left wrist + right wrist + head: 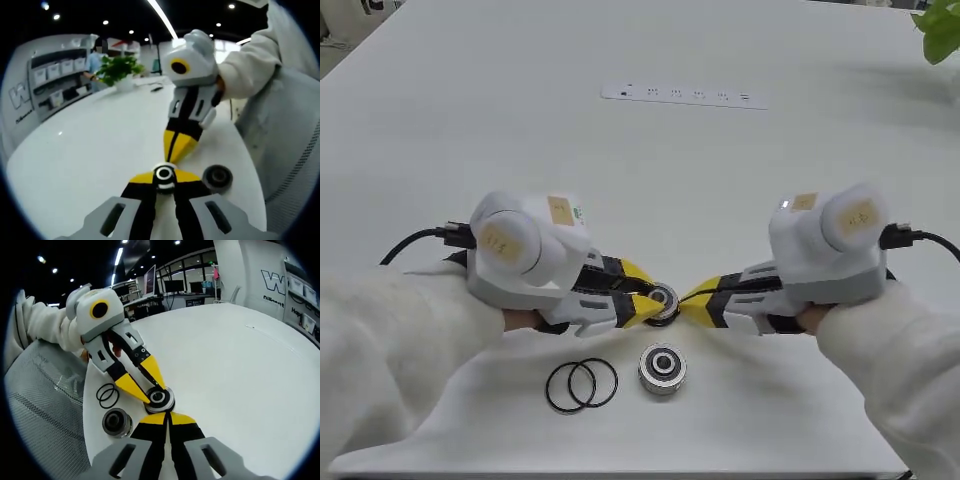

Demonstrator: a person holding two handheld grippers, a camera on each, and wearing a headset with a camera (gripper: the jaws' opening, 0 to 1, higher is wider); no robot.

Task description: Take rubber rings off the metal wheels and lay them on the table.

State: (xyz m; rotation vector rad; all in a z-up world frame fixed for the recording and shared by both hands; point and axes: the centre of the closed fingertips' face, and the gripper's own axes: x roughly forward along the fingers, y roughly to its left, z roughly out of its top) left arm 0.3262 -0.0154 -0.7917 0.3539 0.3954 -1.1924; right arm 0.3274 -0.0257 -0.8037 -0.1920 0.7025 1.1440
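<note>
1. The left gripper (642,303) comes in from the left of the held wheel (663,298). Its yellow-tipped jaws are closed on the wheel from either side and carry it just above the table (720,200). I reckon this grip is there to steady the wheel so it cannot turn or slip while the other side works on it.

2. Two rubber rings (582,384) lie flat on the table, left of the held wheel and nearer the person. They overlap each other. They look finished with, parked close by but out of the grippers' way.

3. The held wheel hangs between the two gripper tips, with its face showing in the right gripper view. It looks to be the one being worked on now. I cannot tell from here whether a rubber ring sits on its rim.

4. A second metal wheel (662,368) rests on the table directly on the person's side of the held wheel, just right of the rings. It touches nothing. I cannot tell whether it carries a ring.

5. The right gripper (688,298) reaches in from the right of the held wheel. Its jaws are pressed together into a point that meets the rim. That narrow point suits picking at a thin ring. I cannot tell whether any rubber is caught between them.
</note>
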